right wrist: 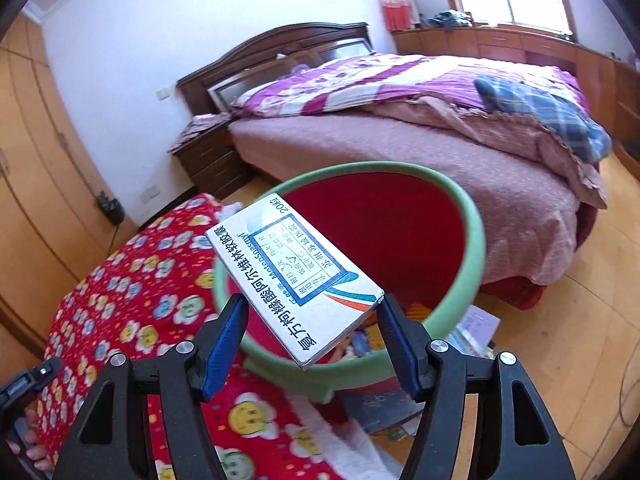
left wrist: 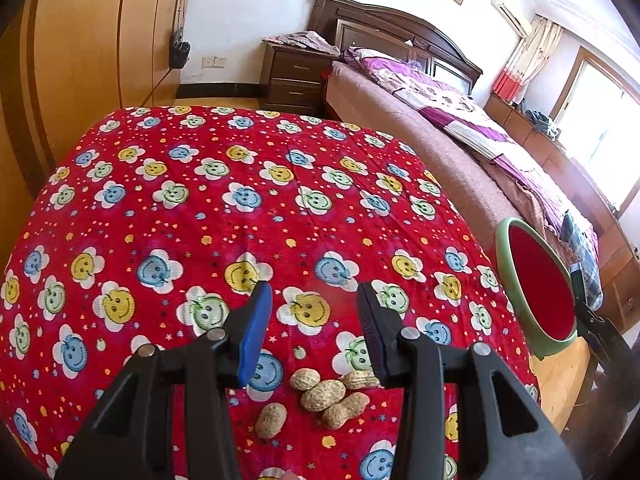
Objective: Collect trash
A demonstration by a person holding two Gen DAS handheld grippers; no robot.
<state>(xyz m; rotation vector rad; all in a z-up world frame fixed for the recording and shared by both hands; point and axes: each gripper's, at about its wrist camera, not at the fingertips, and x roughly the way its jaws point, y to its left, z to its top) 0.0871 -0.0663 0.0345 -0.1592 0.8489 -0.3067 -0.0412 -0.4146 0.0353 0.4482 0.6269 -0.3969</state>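
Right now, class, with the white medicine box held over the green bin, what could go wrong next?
1. The right gripper pinches the white cardboard medicine box only by its near end, above the rim of the green, red-lined bin; released here, it may strike the rim and fall outside.
2. The left gripper, open, hovers beyond the loose peanut shells; sweeping could scatter them across the red flowered cloth.

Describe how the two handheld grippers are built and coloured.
Both the left gripper and the right gripper are matte black plastic frames with triangular cut-outs and silver pivot pins. Their flat fingers carry blue ribbed pads. No cables or sleeves show.
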